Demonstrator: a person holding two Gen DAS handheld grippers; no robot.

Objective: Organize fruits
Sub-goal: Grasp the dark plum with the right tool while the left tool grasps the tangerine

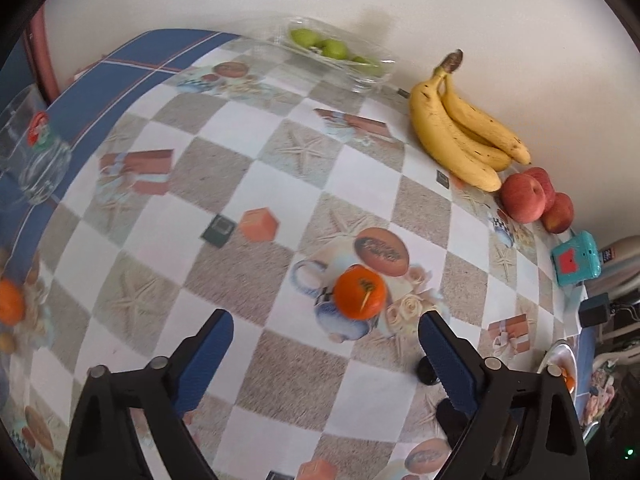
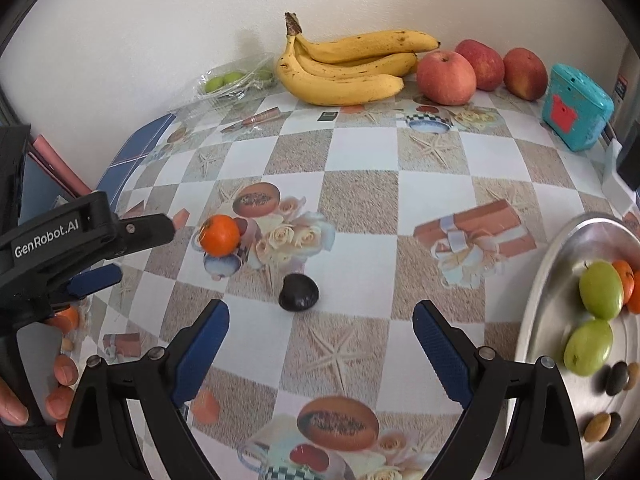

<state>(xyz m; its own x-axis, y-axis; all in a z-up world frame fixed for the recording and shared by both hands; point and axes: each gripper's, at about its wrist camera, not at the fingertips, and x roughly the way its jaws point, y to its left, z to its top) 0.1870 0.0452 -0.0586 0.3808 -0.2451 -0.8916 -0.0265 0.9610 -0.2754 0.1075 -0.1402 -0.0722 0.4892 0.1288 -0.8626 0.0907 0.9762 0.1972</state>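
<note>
An orange mandarin (image 1: 360,292) lies on the patterned tablecloth just ahead of my open, empty left gripper (image 1: 326,344); it also shows in the right wrist view (image 2: 219,235). A dark round fruit (image 2: 298,292) lies just ahead of my open, empty right gripper (image 2: 320,332), a little left of centre. A metal plate (image 2: 560,264) at the right holds two green fruits (image 2: 600,290), a mandarin and several small dark and brown fruits. The left gripper shows from the side in the right wrist view (image 2: 96,256).
Bananas (image 2: 344,68) and three red apples (image 2: 446,77) lie along the back wall, with a teal box (image 2: 576,106) to their right. A clear bag of green fruits (image 1: 332,50) sits at the back. A glass jar (image 1: 34,148) and another mandarin (image 1: 10,302) are at the left.
</note>
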